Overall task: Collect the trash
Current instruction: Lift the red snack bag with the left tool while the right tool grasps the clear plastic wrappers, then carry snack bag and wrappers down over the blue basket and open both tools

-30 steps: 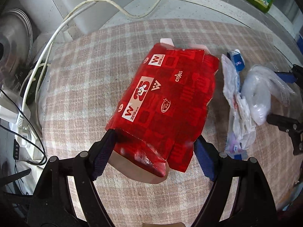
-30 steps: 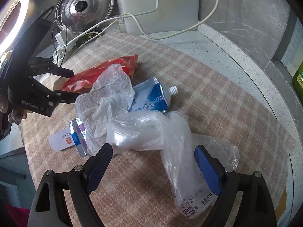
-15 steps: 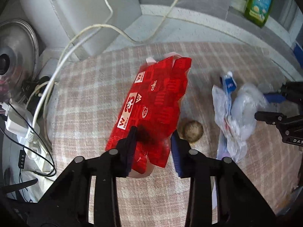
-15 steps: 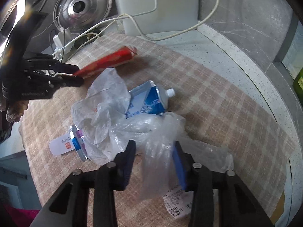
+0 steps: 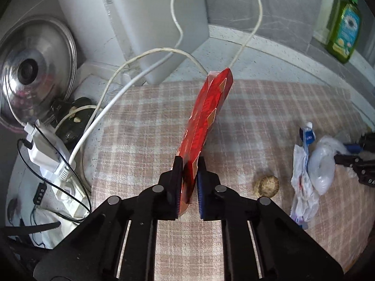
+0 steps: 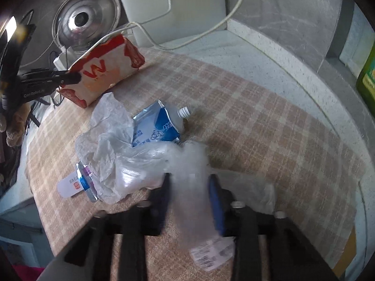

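My left gripper [image 5: 189, 166] is shut on a red paper bag [image 5: 206, 114] and holds it on edge, lifted above the checked cloth [image 5: 145, 126]. In the right wrist view the bag [image 6: 103, 70] shows its pale side with a red W. My right gripper [image 6: 189, 182] is shut on a clear plastic bag [image 6: 164, 161]. A crumpled white wrapper [image 6: 110, 121], a blue and white pouch with a screw spout [image 6: 159, 124] and a small white and blue sachet [image 6: 77, 182] lie on the cloth by it.
A small round brown lump [image 5: 267, 185] lies on the cloth where the bag was. A steel pot lid [image 5: 35, 70], a power strip with cables [image 5: 49, 154] and a white appliance [image 5: 152, 18] stand behind. A green soap bottle [image 5: 344, 28] stands on the far ledge.
Both grippers went from open to shut. The left one closed on the red bag and lifted it on edge, uncovering the brown lump. The right one closed on the clear plastic bag.
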Motion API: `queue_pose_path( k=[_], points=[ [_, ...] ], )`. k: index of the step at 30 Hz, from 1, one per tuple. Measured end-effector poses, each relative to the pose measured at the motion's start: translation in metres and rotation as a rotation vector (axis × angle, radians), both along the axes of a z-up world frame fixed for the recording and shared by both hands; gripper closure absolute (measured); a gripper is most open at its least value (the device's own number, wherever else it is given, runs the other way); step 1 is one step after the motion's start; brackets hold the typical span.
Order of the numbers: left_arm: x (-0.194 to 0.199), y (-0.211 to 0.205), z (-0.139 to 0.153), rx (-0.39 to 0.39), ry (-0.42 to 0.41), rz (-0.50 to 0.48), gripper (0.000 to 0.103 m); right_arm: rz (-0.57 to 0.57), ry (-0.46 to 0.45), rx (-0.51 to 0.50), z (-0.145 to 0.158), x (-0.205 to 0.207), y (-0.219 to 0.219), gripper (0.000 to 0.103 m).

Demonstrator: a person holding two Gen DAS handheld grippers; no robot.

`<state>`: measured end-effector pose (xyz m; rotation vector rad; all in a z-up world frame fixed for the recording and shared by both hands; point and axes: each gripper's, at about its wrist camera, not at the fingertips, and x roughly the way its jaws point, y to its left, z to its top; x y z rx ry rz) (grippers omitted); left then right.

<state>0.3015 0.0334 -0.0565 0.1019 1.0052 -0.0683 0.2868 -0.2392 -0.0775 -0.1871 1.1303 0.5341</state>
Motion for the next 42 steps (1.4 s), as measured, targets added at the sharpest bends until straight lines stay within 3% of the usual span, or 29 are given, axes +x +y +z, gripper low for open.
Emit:
queue_pose_path(
  k=[2, 5, 11, 25, 29, 35, 42],
  points=[
    [0.001, 0.008, 0.002, -0.017, -0.004, 0.016, 0.096, -0.01, -0.01, 0.023, 0.003, -0.001, -0.001, 0.094],
    [-0.006, 0.017, 0.007, -0.034, -0.012, 0.044, 0.098, -0.021, -0.03, 0.054, 0.012, -0.005, -0.003, 0.098],
    [-0.034, 0.036, 0.017, -0.101, -0.022, 0.081, 0.099, -0.062, -0.081, 0.124, 0.04, -0.019, -0.01, 0.1],
    [-0.135, 0.035, 0.044, -0.122, -0.08, 0.137, 0.099, -0.044, -0.12, 0.266, 0.077, -0.08, -0.004, 0.1],
    [-0.169, 0.038, 0.051, -0.161, -0.093, 0.161, 0.099, -0.034, -0.123, 0.293, 0.085, -0.104, -0.001, 0.1],
    [-0.226, 0.037, 0.057, -0.148, -0.096, 0.091, 0.099, -0.06, -0.142, 0.338, 0.097, -0.163, 0.007, 0.1],
    [-0.294, 0.047, 0.055, -0.194, -0.079, 0.009, 0.099, -0.1, -0.13, 0.341, 0.095, -0.234, 0.033, 0.1]
  ],
)
